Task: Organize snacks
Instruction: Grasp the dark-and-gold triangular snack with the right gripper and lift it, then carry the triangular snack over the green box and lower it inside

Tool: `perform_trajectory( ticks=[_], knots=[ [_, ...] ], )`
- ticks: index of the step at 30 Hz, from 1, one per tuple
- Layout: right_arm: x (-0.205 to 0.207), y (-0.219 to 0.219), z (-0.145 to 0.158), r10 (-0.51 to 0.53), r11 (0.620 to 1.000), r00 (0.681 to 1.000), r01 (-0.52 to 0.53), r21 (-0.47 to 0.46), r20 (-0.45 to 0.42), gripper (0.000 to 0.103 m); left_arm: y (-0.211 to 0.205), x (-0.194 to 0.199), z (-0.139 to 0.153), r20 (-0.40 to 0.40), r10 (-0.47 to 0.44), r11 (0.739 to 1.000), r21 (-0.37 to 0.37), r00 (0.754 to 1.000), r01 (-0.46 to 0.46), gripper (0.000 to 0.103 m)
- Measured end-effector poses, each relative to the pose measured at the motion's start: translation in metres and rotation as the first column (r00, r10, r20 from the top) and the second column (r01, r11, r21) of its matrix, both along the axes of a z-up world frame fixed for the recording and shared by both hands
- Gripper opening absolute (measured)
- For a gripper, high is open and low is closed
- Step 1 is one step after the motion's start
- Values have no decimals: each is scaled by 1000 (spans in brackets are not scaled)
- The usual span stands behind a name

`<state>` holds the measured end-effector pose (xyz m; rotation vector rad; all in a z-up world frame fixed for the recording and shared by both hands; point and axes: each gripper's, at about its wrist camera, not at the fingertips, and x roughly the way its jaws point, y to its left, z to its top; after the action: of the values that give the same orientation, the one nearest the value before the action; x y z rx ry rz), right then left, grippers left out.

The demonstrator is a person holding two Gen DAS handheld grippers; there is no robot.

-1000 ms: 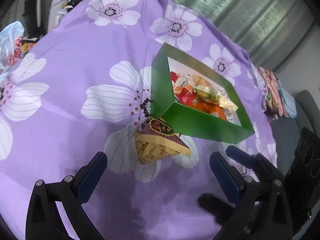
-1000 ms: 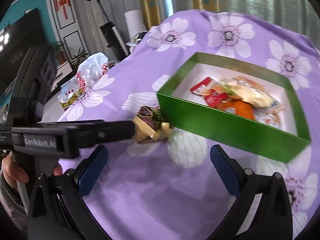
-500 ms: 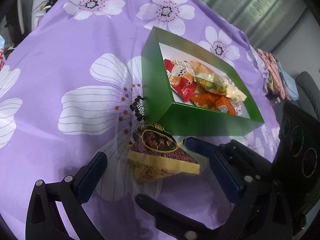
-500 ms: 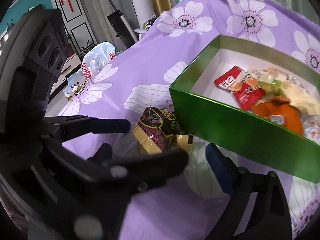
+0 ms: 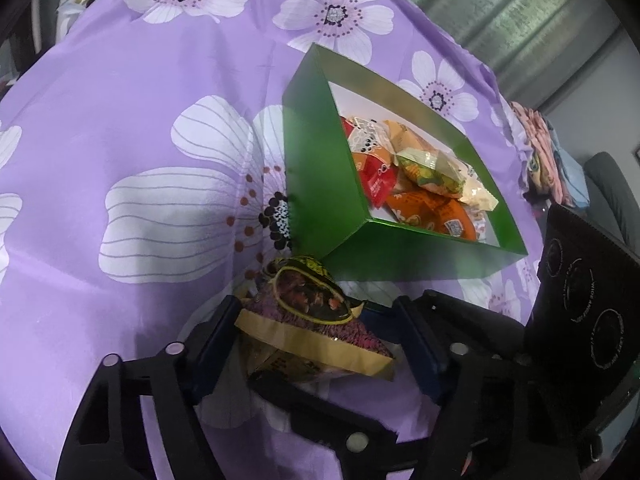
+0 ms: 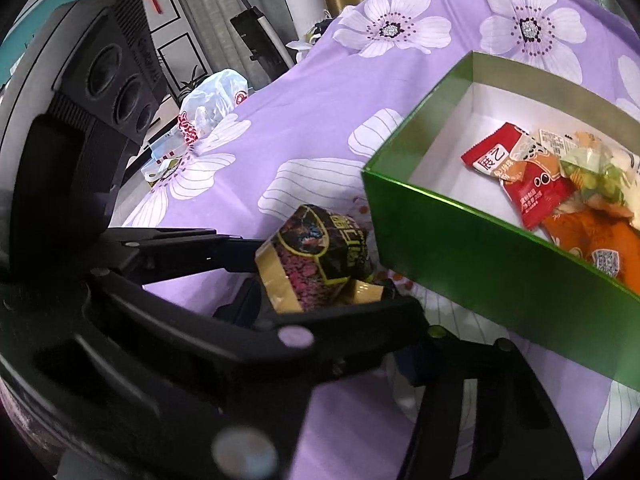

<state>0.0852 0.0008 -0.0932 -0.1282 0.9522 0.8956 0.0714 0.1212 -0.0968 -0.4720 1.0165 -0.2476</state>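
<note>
A dark purple and gold snack packet [image 5: 312, 320] lies on the purple flowered cloth just in front of the green box's near corner; it also shows in the right wrist view [image 6: 316, 260]. My left gripper [image 5: 316, 344] has its blue-padded fingers [image 5: 212, 344] on both sides of the packet, narrowed around it. My right gripper [image 6: 336, 320] comes in from the right, its fingers crossing my left ones beside the packet. The green box [image 5: 320, 168] holds several wrapped snacks [image 5: 420, 184]; the box also appears in the right wrist view [image 6: 480, 264].
The purple flowered cloth [image 5: 140, 140] covers the whole table. A white plastic bag [image 6: 212, 100] with items lies at the table's far left edge. Folded cloths [image 5: 548, 152] sit beyond the right edge. A vacuum [image 6: 256, 36] stands behind the table.
Both grippers moved forward to the packet. My left fingers narrowed from wide open to either side of it, and my right gripper slid in beside and under them.
</note>
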Motion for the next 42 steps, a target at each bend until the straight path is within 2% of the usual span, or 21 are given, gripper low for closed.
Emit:
perform_trajectory(
  ticks=[4,13,27,42],
  knots=[
    [1,-1,-2,7,1000,1000,-7,1,-1,52,4,-1,-2,2,13,1000,-20,1000,-13,70],
    [-6,-4,4,1,1000,1000,-1,20,14,50,-1,-14,9,35,13,1000,-9,999,-13,68],
    [-43,-28,46,-12,998,994,5,63,113,50,-26,-49,62,147,-7,999,38,989,1,68],
    [-51,-68,89,-87,990,974,61,128,210,50,-69,-47,113,245,-73,994,99,967,50,68]
  ],
)
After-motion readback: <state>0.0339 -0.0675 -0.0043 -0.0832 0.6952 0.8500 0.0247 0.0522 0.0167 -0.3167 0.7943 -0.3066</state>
